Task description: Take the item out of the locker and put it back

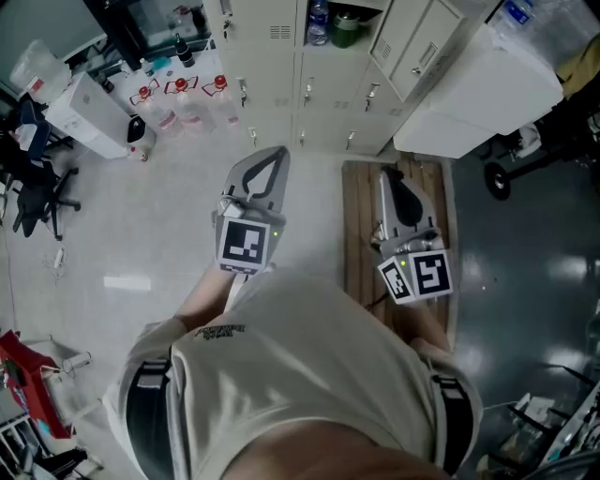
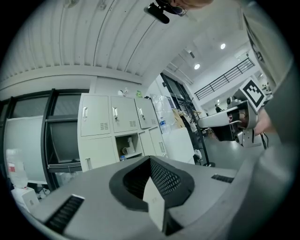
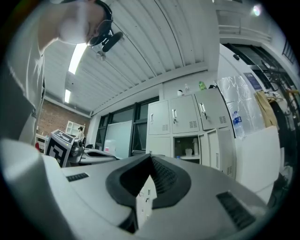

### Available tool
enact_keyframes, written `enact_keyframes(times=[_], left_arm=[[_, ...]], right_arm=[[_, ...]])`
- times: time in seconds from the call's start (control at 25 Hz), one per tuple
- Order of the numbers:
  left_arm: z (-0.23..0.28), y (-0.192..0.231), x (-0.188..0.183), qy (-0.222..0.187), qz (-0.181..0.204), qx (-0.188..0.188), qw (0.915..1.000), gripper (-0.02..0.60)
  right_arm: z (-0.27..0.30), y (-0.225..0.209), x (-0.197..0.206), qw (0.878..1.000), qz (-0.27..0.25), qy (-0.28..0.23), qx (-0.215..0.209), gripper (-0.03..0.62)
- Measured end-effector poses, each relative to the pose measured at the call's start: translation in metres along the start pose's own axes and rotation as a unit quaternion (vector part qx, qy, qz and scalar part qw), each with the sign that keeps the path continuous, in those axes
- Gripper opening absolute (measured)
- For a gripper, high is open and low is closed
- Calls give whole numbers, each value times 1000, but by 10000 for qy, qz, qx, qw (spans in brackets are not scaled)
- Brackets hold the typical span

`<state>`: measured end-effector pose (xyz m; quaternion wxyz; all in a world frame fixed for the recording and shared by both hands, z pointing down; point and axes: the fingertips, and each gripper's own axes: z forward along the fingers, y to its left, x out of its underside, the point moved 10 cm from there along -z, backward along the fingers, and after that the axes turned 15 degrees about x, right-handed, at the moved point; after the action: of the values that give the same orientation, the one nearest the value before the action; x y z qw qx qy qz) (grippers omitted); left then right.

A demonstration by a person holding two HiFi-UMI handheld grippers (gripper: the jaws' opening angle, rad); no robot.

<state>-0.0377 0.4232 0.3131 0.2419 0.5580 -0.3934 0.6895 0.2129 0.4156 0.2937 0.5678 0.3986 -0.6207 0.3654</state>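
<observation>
The locker (image 3: 182, 143) stands open in the bottom row of a grey bank, its door (image 1: 392, 39) swung out to its right. Inside it, the head view shows a bottle (image 1: 319, 21) with a green item (image 1: 347, 28) just to its right. Both sit on the locker's shelf, and nothing touches them. Which of the two is the task's thing I cannot tell.

The person (image 1: 300, 375) stands facing the locker, well back from it, with both grippers raised and aimed towards it. The left gripper (image 1: 278, 153) is held in front of the locker and a little to its left. Its fingers (image 2: 165, 180) are pressed together at the tips, with nothing between them. The right gripper (image 1: 386, 174) is in front of the locker and slightly to its right, above a wooden board (image 1: 361, 234) that lies on the floor (image 1: 141, 234). Its fingers (image 3: 164, 177) are also pressed together and hold nothing.

A white box (image 1: 473, 94) stands right of the locker, past the open door.
</observation>
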Motion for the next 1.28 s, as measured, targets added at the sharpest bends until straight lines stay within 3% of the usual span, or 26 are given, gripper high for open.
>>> enact_keyframes(times=[0.24, 0.48, 0.88, 1.28], left_arm=[[5, -17, -5, 182, -130, -96, 9997, 14], [7, -31, -7, 39, 100, -174, 9998, 14], [17, -52, -12, 23, 50, -262, 9996, 14], [38, -42, -7, 5, -16, -341, 9994, 14]], right_arm=[[-6, -15, 6, 9999, 111, -12, -101, 3], [-15, -27, 11, 9998, 110, -42, -160, 3], [-24, -48, 12, 9997, 108, -95, -182, 3], [0, -58, 21, 9994, 134, -159, -286, 3]])
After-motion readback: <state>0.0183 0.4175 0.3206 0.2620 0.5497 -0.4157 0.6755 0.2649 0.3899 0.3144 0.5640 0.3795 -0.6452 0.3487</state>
